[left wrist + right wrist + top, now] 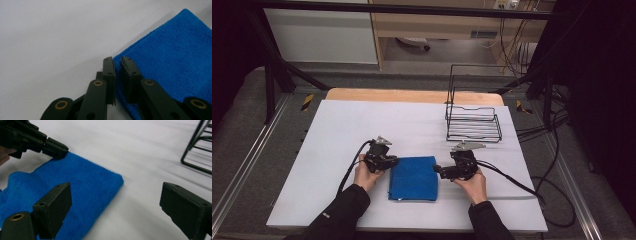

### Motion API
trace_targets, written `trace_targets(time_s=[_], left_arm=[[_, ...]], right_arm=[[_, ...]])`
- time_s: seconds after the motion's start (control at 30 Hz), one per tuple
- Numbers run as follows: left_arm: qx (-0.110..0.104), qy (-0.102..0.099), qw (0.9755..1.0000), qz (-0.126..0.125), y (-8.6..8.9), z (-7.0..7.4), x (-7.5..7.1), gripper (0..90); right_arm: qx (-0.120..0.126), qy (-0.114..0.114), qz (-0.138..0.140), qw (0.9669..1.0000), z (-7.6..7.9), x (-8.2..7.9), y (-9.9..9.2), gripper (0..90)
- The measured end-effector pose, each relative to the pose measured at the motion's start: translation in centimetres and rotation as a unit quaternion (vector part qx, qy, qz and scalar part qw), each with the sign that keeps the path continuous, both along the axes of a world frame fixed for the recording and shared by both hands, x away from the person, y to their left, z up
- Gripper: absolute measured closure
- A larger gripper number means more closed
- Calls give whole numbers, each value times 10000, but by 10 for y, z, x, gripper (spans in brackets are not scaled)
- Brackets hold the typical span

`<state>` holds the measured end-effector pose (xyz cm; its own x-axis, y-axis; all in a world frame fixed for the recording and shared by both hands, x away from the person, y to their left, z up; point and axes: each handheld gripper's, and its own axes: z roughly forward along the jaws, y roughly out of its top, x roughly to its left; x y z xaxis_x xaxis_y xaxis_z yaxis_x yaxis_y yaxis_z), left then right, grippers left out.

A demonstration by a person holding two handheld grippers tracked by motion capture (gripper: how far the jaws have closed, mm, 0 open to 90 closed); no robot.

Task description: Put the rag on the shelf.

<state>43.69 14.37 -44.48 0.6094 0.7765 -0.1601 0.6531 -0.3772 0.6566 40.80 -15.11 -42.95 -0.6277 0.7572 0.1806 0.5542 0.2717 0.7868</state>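
The left claw [118, 62] has its jaws drawn nearly together on the corner of the blue cloth [175, 60], with the cloth's edge pinched in the thin gap between them. In the high view this claw [393, 161] sits at the cloth's [414, 178] upper left corner, and from the right gripper view it [58, 151] is seen biting the far corner of the cloth [82, 185].

The right claw [115, 205] has its jaws wide apart, clamped on nothing. One jaw hangs over the cloth's near part; the other stands over bare worktop [140, 157], past the cloth's edge. In the high view it [437, 170] lies just beside the cloth's right edge, near the upper right corner.

The cloth lies folded flat, near the front middle of the white worktop [337, 130], between the two hands. A black wire rack [473, 120] stands behind the right claw, well apart from the cloth.
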Motion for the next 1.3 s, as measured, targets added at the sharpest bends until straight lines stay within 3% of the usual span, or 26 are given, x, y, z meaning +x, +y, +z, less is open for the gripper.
trace_targets(time_s=[0.13,0.37,0.83,1.03,1.3], left_arm=[[9,6,10000,-28,1,0,0,810],[16,-46,10000,-46,1,-1,-1,809],[-10,-113,9998,-135,2,-2,-1,809],[-45,-147,9998,-159,3,-3,-1,809],[-57,-141,9998,-152,3,-2,-1,816]], right_arm=[[-40,109,-140,9998,-4,13,10,172],[-54,458,-236,9987,-18,30,17,351],[-68,724,6,9974,-23,34,23,666],[-218,790,88,9966,-21,35,28,745],[-97,1122,120,9936,-20,39,26,836]])
